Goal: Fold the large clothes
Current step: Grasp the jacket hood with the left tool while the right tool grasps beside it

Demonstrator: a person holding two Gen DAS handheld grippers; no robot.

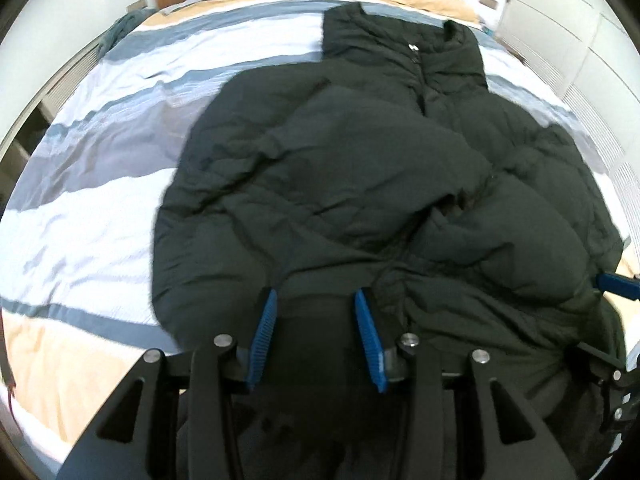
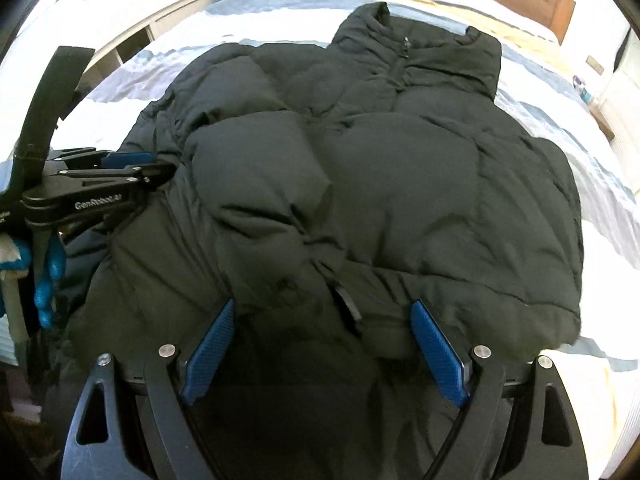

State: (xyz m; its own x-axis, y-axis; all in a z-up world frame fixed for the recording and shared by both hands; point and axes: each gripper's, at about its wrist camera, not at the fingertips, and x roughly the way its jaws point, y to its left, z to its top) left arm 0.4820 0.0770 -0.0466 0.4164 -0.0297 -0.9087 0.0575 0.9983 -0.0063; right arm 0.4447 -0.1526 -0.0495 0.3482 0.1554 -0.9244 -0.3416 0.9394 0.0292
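Striped bedding [image 1: 100,208] covers the bed that carries a black puffer jacket [image 1: 360,184], collar at the far end — hem nearest both grippers. Both sleeves lie folded across the chest; the lengthwise fold remains. Left gripper [image 1: 316,300] and right gripper [image 2: 324,312] each have jaws parted around bunched hem fabric — no clamped hold evident.

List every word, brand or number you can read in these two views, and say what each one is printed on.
"GenRobot.ai": white lettering on the black body of the left tool, seen from the right wrist view; the last letters are soft.
A scrap of white lettering at the left edge below it: cut off, unreadable.
The black puffer jacket, striped bedding and right tool: no readable text.
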